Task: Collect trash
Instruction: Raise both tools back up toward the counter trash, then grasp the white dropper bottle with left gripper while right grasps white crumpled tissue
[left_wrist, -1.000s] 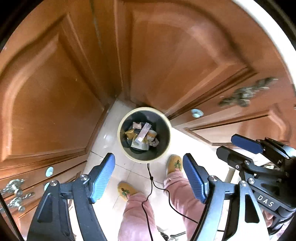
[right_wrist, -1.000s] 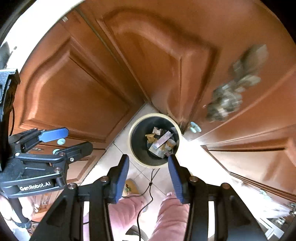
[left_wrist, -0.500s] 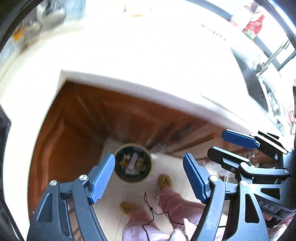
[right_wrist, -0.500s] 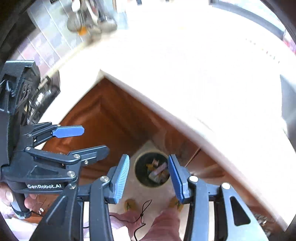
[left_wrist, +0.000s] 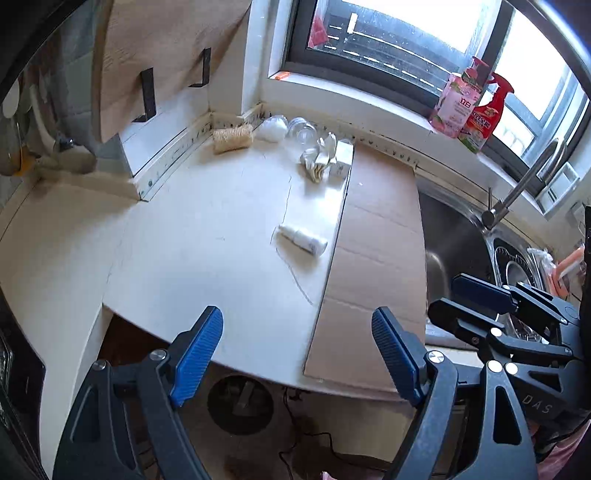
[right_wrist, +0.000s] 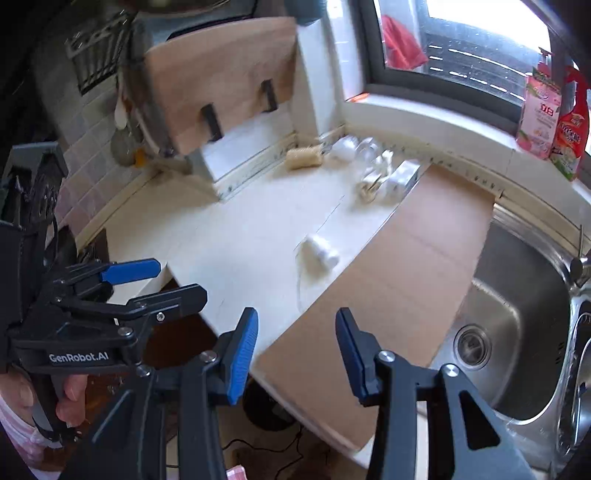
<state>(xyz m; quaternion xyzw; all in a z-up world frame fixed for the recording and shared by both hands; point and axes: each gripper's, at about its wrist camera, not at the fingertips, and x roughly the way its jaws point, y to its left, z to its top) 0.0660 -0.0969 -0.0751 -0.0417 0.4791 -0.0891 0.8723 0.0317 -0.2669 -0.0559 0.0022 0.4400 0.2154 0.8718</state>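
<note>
Left wrist view: the left hand-held gripper (left_wrist: 297, 354) is spreading wider, empty, over the bench (left_wrist: 207, 236). A white bottle (left_wrist: 303, 239) is lying at twelve o'clock beside cardboard (left_wrist: 376, 258); the bin (left_wrist: 240, 404) is sitting below at six. The right hand-held gripper (right_wrist: 295, 354) is hanging partly spread, gripping nothing.

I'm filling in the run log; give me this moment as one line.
left gripper: opening, empty | right gripper: open, empty | small white bottle: lying on countertop | trash bin: on floor below
</note>
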